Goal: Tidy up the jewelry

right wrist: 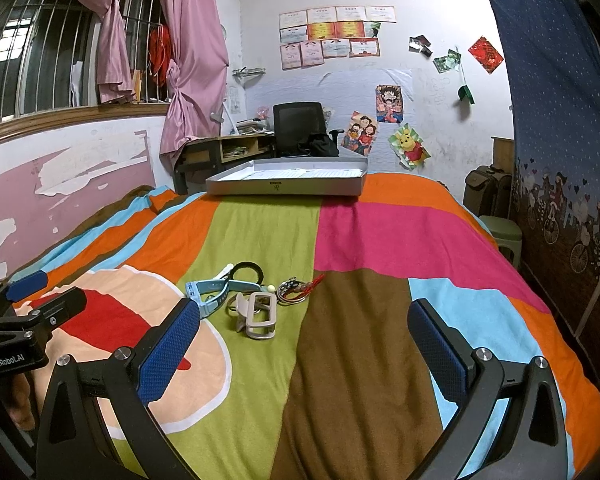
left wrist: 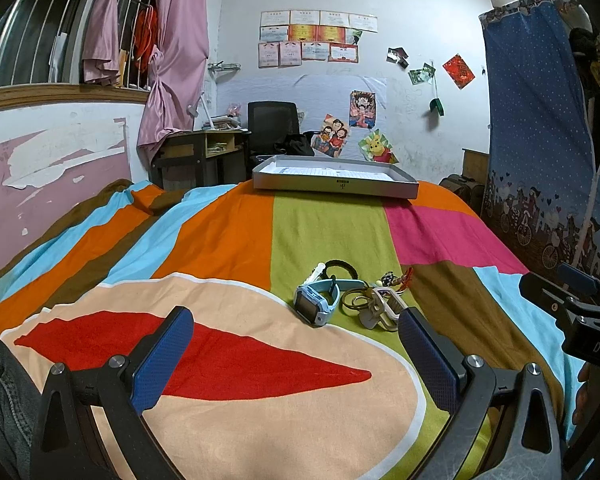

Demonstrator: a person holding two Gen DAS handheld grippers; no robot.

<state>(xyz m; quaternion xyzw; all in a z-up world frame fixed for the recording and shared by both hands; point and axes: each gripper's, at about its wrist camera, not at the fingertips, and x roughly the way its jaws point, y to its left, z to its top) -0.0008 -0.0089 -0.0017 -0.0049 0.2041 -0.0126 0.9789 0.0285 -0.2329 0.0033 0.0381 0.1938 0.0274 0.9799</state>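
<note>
1. Jewelry pile: a small cluster of trinkets lies on the multicoloured patchwork bedspread (left wrist: 228,240), on its green panel, ahead of both tongs and between them.
2. Shallow grey cardboard box tray (right wrist: 284,188) sits at the far end of the bed, well beyond the pile and straight ahead of the tongs; white paper lines its floor.
3. Left gripper (left wrist: 296,360): blue-padded jaws spread wide, nothing between them, hovering over the peach-and-red patch. Pile is ahead and slightly right of its centre line, near the right pad.
4. Right gripper (right wrist: 304,348): jaws equally wide apart, empty, over the green and brown panels. Pile is ahead, left of centre, near the left pad.
5. Light-blue child's smartwatch with rubber strap (left wrist: 320,300): left-most item in the pile.
6. Beige plastic hair claw clip (right wrist: 258,316): nearest to the right tongs, touching the watch strap.
7. Black braided cord loop (right wrist: 246,270): farthest item.
8. Metal key rings with red tassel charm (right wrist: 296,290): right side of the pile.
</note>
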